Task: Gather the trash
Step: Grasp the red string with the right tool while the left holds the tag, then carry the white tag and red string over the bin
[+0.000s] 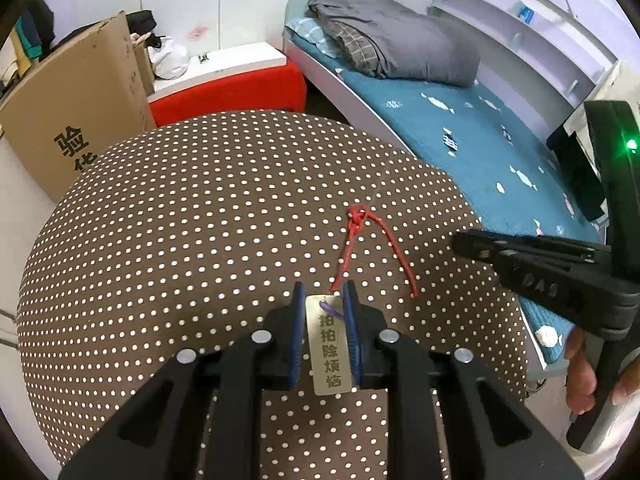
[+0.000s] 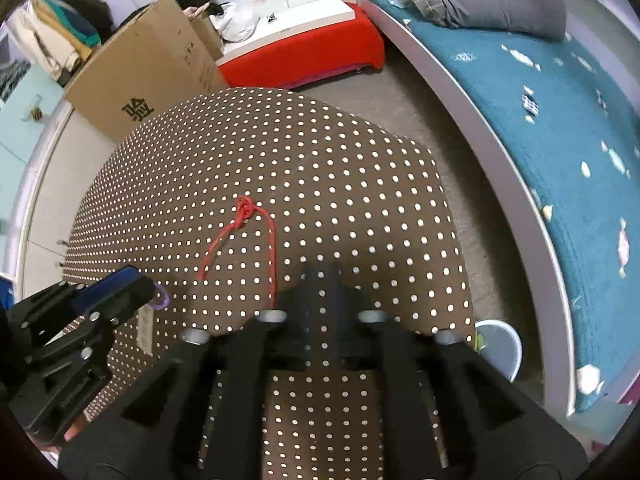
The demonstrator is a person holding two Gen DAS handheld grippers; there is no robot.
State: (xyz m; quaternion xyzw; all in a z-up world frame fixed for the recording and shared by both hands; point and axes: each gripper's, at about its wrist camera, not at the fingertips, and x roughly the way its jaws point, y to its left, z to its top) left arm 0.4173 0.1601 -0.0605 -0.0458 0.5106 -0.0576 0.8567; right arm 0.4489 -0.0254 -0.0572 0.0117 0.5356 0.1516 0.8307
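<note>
We see a pale printed tag point(image 1: 329, 346) with a purple loop pinched in the left gripper point(image 1: 327, 312) above the dotted cushion point(image 1: 200, 240), its red cord point(image 1: 362, 240) knotted. The right gripper point(image 2: 326, 280) is blurred (spread, by our reading). Only its view shows a bin point(image 2: 505, 344) beside the cushion.

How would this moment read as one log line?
left tongs: shut on beige printed paper tag | right tongs: state unclear | red knotted cord: on dotted brown cushion

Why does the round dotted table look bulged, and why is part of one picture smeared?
Both views use fisheye lenses, so the dotted table bulges and the bed's edge curves. Left wrist view: sharp, the tag readable. Right wrist view: the right gripper is a see-through motion smear, while the red string stays crisp.
</note>
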